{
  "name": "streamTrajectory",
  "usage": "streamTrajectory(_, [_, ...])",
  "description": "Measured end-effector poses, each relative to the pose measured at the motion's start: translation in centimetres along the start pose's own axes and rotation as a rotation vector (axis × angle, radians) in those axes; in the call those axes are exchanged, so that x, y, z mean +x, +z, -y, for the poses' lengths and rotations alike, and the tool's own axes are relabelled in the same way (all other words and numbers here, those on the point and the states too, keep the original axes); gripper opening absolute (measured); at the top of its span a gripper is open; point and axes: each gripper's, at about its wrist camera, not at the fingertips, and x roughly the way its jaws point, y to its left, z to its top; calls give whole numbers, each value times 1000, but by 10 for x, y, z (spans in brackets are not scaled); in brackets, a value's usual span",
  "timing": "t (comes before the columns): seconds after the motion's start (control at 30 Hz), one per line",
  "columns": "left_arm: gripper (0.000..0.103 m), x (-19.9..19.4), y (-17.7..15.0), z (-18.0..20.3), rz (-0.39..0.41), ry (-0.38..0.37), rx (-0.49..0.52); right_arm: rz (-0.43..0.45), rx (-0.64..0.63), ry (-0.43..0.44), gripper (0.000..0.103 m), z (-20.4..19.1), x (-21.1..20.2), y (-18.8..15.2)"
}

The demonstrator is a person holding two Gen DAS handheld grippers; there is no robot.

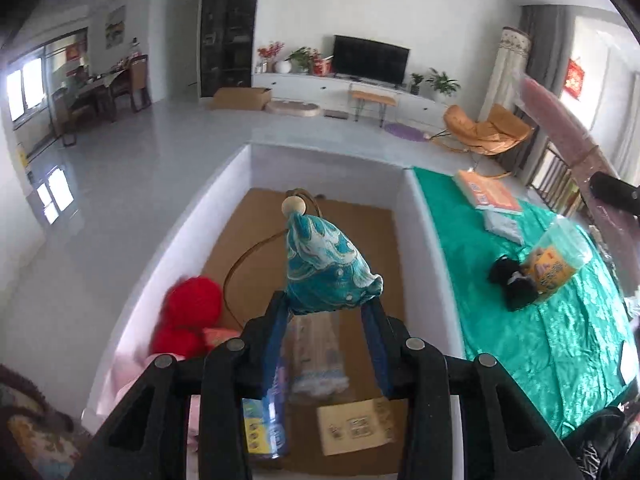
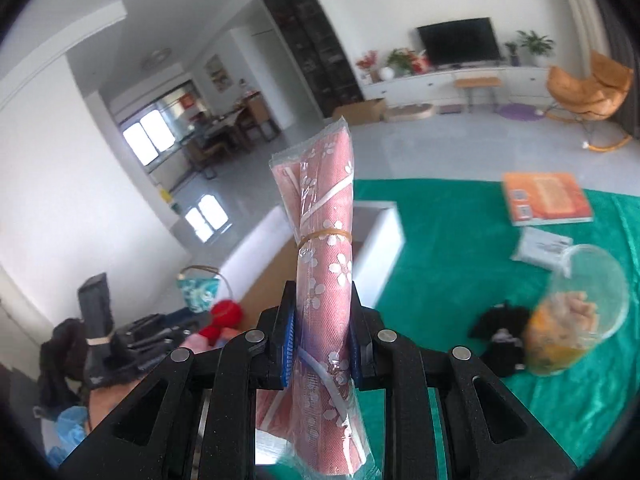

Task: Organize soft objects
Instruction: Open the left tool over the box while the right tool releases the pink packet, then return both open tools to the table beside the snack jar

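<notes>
Beside the white box (image 1: 420, 240), green cloth (image 1: 540, 320) with orange book (image 1: 490, 194), black bundle (image 1: 510, 284).

A: Both handheld tools look alike?
B: Yes. The left gripper (image 1: 330, 312) and right gripper (image 2: 323, 340) are matte black, with round silver screws (blue pads line the jaws).

Right tongs (image 2: 323, 346) clamped on upright pink rolled cloth (image 2: 326, 276) over green blanket (image 2: 460, 248)
</notes>
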Motion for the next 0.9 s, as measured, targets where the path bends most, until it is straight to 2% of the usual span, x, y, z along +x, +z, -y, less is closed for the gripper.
streamTrajectory(0.03, [63, 1, -8, -9, -9, 23, -24, -30, 2, 38, 27, -13, 16, -3])
streamTrajectory(0.07, [96, 5, -16, -20, -13, 24, -60, -59, -2, 71, 41, -25, 33, -6])
streamTrajectory(0.1, [102, 5, -22, -29, -8, 14, -98, -89, -4, 113, 55, -34, 48, -10])
streamTrajectory(0.13, [103, 5, -29, -36, -1, 5, -141, -119, -1, 145, 82, -39, 59, -15])
streamTrajectory(0.2, [103, 6, -36, -51, -10, -9, -218, -163, 3, 148, 81, -41, 71, -27])
streamTrajectory(0.27, [103, 6, -39, -59, 5, -3, -261, -154, -9, 98, 81, -31, 68, -39])
streamTrajectory(0.33, [103, 5, -37, -57, 29, -4, -274, -131, -32, 1, 81, -16, 58, -54])
streamTrajectory(0.43, [103, 3, -28, -41, 65, -52, -257, -92, -68, -176, 81, 15, 43, -84])
streamTrajectory(0.57, [103, 0, -9, 8, 105, -132, -165, -78, -66, -440, 81, 71, 22, -142])
streamTrajectory(0.7, [103, -1, 2, 64, 111, -246, -72, -78, 7, -675, 81, 141, -8, -190])
streamTrajectory(0.77, [103, 5, 4, 98, 94, -305, -29, -72, 70, -750, 81, 169, -24, -206])
streamTrajectory(0.9, [103, 21, -4, 163, 22, -409, 54, -41, 191, -818, 81, 211, -52, -217])
